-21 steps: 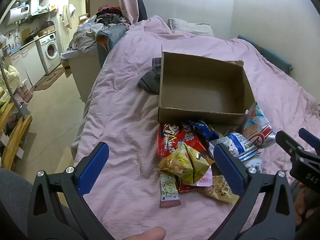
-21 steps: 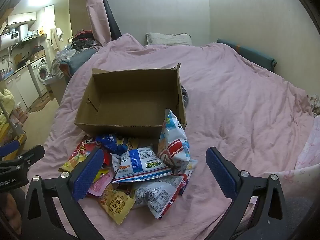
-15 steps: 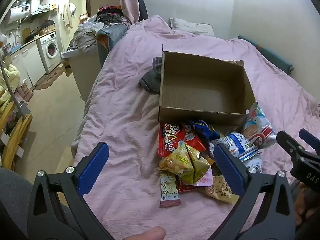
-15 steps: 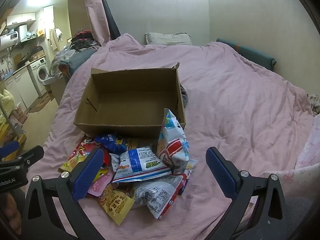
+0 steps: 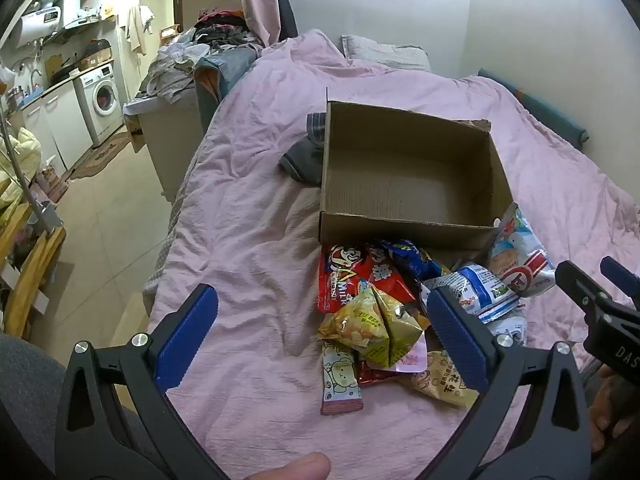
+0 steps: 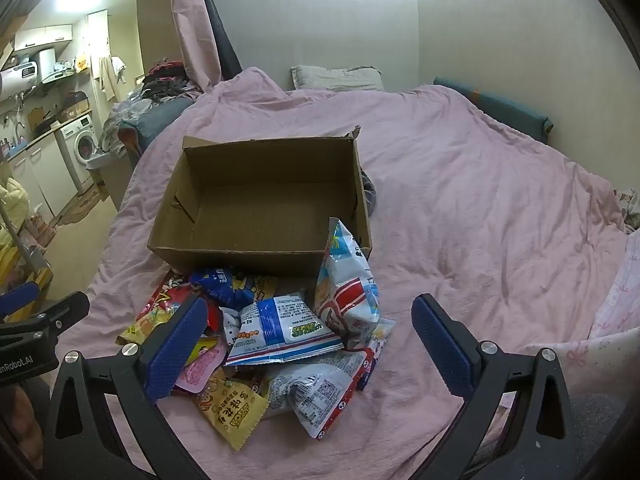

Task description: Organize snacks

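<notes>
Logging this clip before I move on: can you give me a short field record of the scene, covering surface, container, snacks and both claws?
surface: pink bedspread
container: open cardboard box on the bedspread, nothing visible inside
snacks: loose pile of packets in front of the box, none in it
tallest packet: white, red and blue bag leaning against the box's front right corner
nearest packet: yellow bag at the front of the pile
left claw: open, holding nothing, above the pile
right claw: open, holding nothing, above the pile
progress: sorting not begun
</notes>
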Available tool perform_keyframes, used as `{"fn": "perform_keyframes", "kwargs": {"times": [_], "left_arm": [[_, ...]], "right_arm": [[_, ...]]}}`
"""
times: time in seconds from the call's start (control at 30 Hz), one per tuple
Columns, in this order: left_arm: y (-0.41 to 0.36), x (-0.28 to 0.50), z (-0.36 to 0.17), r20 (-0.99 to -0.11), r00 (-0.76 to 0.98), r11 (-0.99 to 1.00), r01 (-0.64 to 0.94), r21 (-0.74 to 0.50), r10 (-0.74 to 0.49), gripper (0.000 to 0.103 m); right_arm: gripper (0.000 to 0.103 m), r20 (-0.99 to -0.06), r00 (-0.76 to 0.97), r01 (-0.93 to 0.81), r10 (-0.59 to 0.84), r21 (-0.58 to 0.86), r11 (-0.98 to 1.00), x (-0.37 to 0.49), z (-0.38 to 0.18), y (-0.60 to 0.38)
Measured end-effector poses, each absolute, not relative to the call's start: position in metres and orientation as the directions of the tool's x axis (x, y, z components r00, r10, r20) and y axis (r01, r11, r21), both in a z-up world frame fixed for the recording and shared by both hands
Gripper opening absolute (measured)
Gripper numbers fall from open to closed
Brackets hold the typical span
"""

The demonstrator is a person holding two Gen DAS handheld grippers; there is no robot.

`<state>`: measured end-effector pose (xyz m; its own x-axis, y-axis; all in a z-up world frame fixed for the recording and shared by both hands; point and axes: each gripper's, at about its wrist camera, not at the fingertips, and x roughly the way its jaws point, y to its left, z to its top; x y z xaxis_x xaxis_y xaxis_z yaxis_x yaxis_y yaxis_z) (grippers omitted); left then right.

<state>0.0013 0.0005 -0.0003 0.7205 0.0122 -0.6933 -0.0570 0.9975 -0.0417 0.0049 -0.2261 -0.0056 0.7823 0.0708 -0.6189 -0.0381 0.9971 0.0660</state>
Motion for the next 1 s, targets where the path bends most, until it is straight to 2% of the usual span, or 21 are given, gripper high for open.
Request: {"fn": "perform_keyframes", "kwargs": {"times": [1.0], "left_arm": [[0.0014,0.0001,0.0014,-0.689,0.724,0.997,-0.057,-0.044,0.011,0.103]], "right_arm": [[0.103,-0.612,0.787,-0.038,0.072,0.068,0.997,0.0040,-0.0036,-0.2278]]}}
